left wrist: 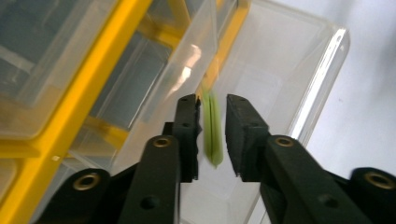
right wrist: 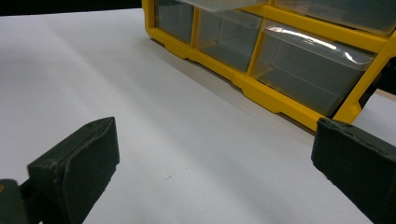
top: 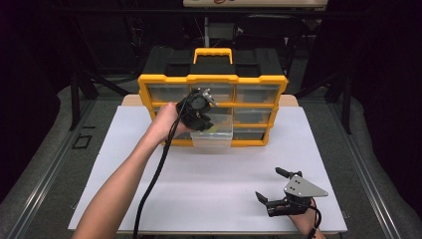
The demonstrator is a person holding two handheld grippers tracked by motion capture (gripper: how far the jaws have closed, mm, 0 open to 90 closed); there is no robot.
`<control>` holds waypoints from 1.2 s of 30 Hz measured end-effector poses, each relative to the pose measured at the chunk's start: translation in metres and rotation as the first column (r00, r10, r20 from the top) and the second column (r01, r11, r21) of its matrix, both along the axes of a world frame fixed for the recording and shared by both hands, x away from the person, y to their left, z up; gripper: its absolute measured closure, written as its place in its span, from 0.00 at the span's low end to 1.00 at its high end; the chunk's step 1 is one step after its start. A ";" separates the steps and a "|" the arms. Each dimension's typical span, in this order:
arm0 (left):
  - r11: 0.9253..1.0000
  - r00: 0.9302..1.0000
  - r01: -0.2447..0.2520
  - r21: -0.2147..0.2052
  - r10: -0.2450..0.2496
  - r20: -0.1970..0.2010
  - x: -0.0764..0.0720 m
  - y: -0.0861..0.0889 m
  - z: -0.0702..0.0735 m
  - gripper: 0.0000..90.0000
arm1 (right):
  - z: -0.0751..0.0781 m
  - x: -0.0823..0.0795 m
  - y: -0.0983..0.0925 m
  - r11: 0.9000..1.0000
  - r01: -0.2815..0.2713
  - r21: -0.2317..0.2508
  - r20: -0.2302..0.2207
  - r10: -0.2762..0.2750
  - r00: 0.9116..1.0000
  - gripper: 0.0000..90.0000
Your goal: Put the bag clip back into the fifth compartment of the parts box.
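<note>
- The left gripper (left wrist: 211,135) hangs over a pulled-out clear drawer (left wrist: 280,93) of the yellow organiser (top: 213,107), jaws pointing down into it. A thin green piece (left wrist: 212,135) sits between the jaws, lying against the jaw on the left of the left gripper view; a narrow gap shows on its other side, so I cannot tell whether it is pinched or just released.
- The green piece looks flat, thin and very light, probably soft or bendy like a leaf or a plastic strip. It should need only a gentle squeeze; taken by its flat faces near the middle, as the jaws now stand, it is unlikely to slip or twist. Blur hides its exact edges.
- The clear drawer below and beyond the jaws looks empty apart from the green piece above it; its walls are thin and glossy, likely slippery and light.
- The other drawers (right wrist: 299,65) ahead of the right gripper (right wrist: 215,172) are pushed in, and I see nothing in them through their clear fronts.
- The right gripper rests low over the white table sheet (top: 199,189), well apart from the organiser, jaws spread wide and holding nothing.
</note>
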State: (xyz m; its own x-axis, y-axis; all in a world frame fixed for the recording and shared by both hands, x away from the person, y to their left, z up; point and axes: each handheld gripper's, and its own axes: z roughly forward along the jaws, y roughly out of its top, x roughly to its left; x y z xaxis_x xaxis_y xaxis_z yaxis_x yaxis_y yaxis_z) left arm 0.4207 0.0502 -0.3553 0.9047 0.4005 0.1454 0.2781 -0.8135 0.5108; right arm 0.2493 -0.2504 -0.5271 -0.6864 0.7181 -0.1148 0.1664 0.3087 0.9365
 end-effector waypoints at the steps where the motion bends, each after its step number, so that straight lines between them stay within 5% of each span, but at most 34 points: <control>1: 1.000 1.000 0.000 0.000 0.000 0.000 0.000 0.000 0.000 0.81 | 0.000 0.000 0.000 1.000 0.000 0.000 0.000 0.000 1.000 0.00; 9: 0.997 0.999 -0.025 -0.072 0.027 0.041 -0.009 0.019 0.021 0.66 | 0.000 0.001 0.000 1.000 0.001 -0.001 0.002 -0.001 1.000 0.00; 17: 0.990 0.992 -0.093 -0.105 0.101 0.074 -0.019 0.046 0.030 0.28 | 0.000 0.001 0.001 1.000 -0.002 -0.008 -0.005 0.002 1.000 0.00; 26: 0.985 0.986 -0.127 -0.113 0.138 0.093 -0.032 0.068 0.018 0.06 | 0.000 0.001 0.002 1.000 -0.004 -0.011 -0.001 0.004 1.000 0.00; 36: 0.974 0.975 -0.180 -0.135 0.195 0.103 -0.043 0.090 -0.005 0.00 | 0.000 0.001 0.002 1.000 -0.001 -0.012 -0.002 0.001 1.000 0.00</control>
